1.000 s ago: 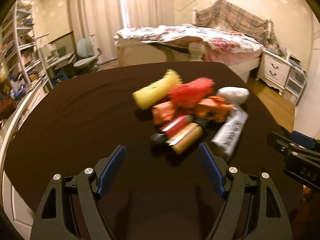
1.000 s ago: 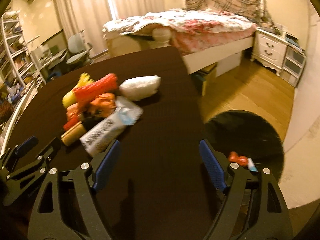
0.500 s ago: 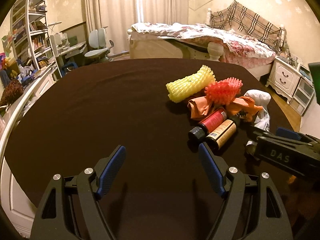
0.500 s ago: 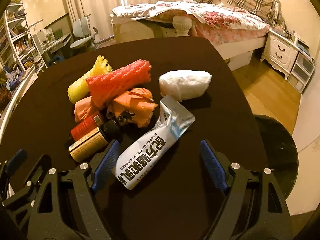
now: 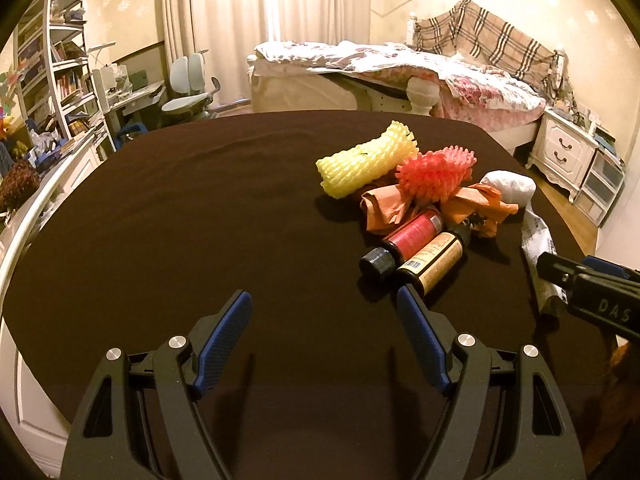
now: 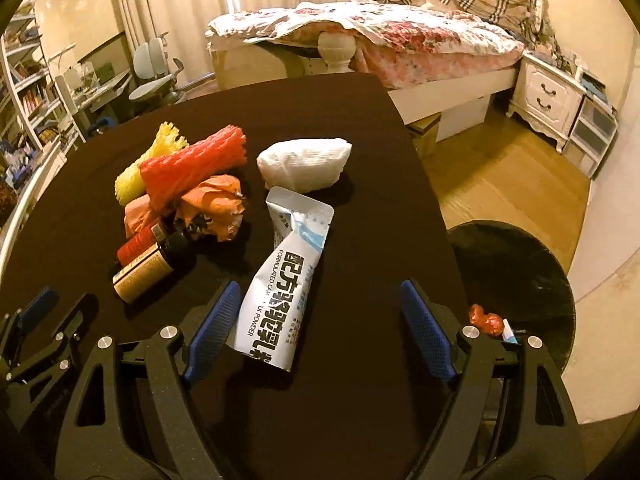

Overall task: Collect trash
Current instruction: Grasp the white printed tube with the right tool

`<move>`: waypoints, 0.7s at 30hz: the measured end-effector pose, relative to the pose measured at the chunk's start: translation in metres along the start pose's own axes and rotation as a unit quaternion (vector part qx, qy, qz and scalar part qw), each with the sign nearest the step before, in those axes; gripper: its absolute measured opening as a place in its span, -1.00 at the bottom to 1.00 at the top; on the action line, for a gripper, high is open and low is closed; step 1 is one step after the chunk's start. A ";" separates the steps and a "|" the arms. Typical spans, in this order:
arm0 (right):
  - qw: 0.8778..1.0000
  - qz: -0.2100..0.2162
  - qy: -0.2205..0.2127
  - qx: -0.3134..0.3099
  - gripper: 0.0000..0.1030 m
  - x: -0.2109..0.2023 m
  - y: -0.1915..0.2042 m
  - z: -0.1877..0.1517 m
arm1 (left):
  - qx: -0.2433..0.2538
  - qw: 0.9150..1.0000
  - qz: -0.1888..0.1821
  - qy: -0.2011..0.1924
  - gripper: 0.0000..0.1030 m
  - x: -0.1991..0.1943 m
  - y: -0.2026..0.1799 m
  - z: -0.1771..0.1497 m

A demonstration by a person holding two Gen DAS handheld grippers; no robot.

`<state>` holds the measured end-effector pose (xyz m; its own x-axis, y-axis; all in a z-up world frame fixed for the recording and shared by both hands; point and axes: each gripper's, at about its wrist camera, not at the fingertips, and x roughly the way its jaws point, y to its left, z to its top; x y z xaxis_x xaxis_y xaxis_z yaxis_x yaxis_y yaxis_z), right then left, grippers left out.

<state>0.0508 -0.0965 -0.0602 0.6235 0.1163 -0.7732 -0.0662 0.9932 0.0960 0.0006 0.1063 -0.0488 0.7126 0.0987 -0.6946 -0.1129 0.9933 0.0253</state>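
Note:
A pile of trash lies on the dark table: a yellow foam net, a red foam net, crumpled orange paper, two small bottles, a white wad and a white powder pouch. My left gripper is open and empty, just left of the bottles. My right gripper is open, with the near end of the pouch between its fingers, apart from both. A black bin stands on the floor to the right, with red trash in it.
A bed stands beyond the table, a white nightstand at the right. Shelves, a desk and a chair fill the left side. The table's right edge drops to wooden floor beside the bin.
Both grippers swung left and steadied. The right gripper moved forward over the pouch, which now lies between its fingers. The pile now sits to the right in the left wrist view.

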 end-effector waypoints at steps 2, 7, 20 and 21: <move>1.000 0.001 -0.005 -0.001 0.53 0.000 0.001 0.001 | -0.002 1.000 -0.001 0.000 0.46 0.000 -0.001 0.001; 1.000 0.004 0.001 -0.024 0.01 0.006 0.013 0.003 | 0.005 1.000 -0.003 -0.004 0.46 0.000 -0.005 0.003; 1.000 0.013 0.006 -0.027 -0.43 0.013 0.010 0.000 | 0.034 0.999 -0.025 -0.005 0.46 0.005 -0.025 0.012; 1.000 0.016 0.006 -0.024 -0.43 0.012 0.008 0.000 | 0.039 0.999 -0.029 -0.005 0.46 0.006 -0.029 0.013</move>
<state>0.0579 -0.0871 -0.0692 0.6118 0.1481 -0.7770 -0.1235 0.9882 0.0912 0.0172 0.0793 -0.0443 0.7230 0.0411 -0.6896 -0.0171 0.9990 0.0416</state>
